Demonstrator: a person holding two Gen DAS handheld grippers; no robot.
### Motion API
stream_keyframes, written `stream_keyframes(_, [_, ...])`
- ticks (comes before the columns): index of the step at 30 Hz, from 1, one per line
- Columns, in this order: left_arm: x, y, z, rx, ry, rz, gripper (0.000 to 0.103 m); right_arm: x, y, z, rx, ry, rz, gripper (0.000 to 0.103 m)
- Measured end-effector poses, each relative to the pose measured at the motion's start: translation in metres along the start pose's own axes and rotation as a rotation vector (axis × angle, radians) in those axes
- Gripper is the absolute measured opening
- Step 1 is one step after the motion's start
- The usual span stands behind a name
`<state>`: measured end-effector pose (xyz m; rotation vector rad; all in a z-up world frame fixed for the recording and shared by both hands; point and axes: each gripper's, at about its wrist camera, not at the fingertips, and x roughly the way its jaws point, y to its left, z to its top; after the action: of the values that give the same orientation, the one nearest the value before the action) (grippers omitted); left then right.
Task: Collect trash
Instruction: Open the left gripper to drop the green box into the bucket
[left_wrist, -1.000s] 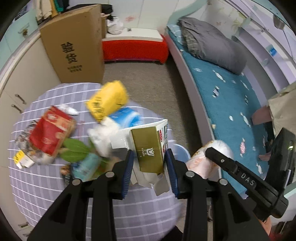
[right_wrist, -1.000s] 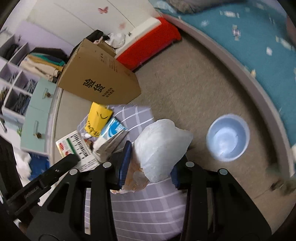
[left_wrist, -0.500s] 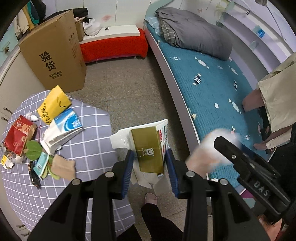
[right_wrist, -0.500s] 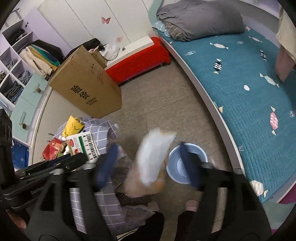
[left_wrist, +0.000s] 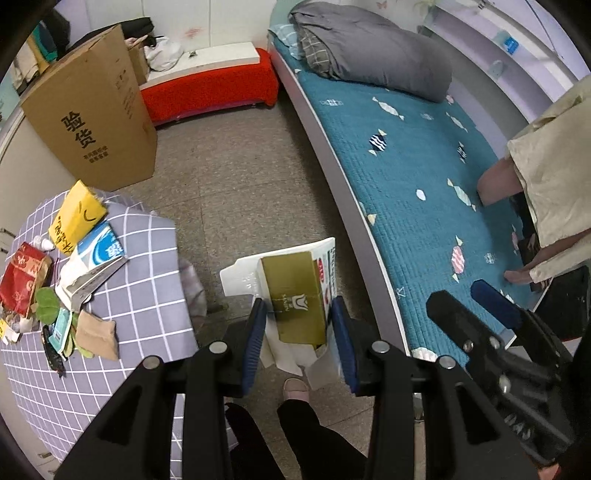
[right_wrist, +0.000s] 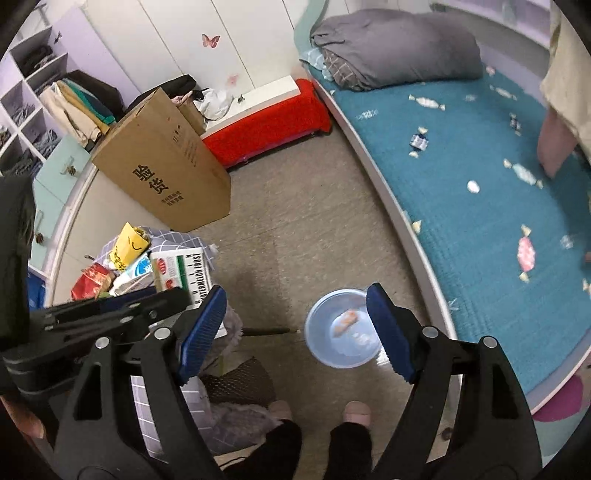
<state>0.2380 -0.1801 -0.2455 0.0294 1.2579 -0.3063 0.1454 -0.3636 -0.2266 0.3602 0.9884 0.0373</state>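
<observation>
Carton (left_wrist: 295, 295) sits clamped between the left gripper's (left_wrist: 298, 339) jaws.

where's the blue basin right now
In the right wrist view the blue basin sits on the floor between the table and the bed, under the open right gripper.

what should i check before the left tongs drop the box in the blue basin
1. Left tongs grip the flattened box: ok.
2. Right tongs open and empty: ok.
3. Blue basin has room, only a wrapper inside: ok.
4. Box above the basin: cannot tell; the left wrist view shows no basin.
5. The person's slippers clear of the basin: ok.
6. Trash left on the checked tablecloth: not ok, several packets remain.
</observation>
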Motion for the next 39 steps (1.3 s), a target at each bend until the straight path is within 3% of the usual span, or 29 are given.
stream_keyframes(11, [0.003, -0.033, 0.011, 0.057, -0.006, -0.017, 0.038, -0.031, -0.022, 0.009, -0.017, -0.088, -0.071, 0.08])
stream_keyframes(13, [0.003, -0.039, 0.013, 0.067, -0.008, -0.024, 0.043, -0.035, -0.025, 0.011, -0.013, -0.102, -0.076, 0.08])
stream_keyframes(14, [0.004, -0.041, 0.014, 0.069, -0.006, -0.027, 0.052, -0.038, -0.027, 0.012, -0.01, -0.108, -0.078, 0.08])
stream_keyframes(17, [0.002, -0.042, 0.013, 0.063, -0.017, -0.028, 0.065, -0.04, -0.03, 0.012, -0.005, -0.111, -0.077, 0.08])
stream_keyframes(21, [-0.005, -0.037, 0.011, 0.044, -0.029, -0.014, 0.068, -0.039, -0.027, 0.012, -0.008, -0.103, -0.067, 0.08])
stream_keyframes(29, [-0.03, -0.002, 0.0, -0.008, -0.067, 0.037, 0.069, -0.026, 0.007, 0.013, -0.062, -0.072, -0.001, 0.08])
stream_keyframes(39, [-0.064, 0.107, -0.034, -0.213, -0.09, 0.122, 0.069, 0.003, 0.101, 0.001, -0.213, -0.003, 0.122, 0.081])
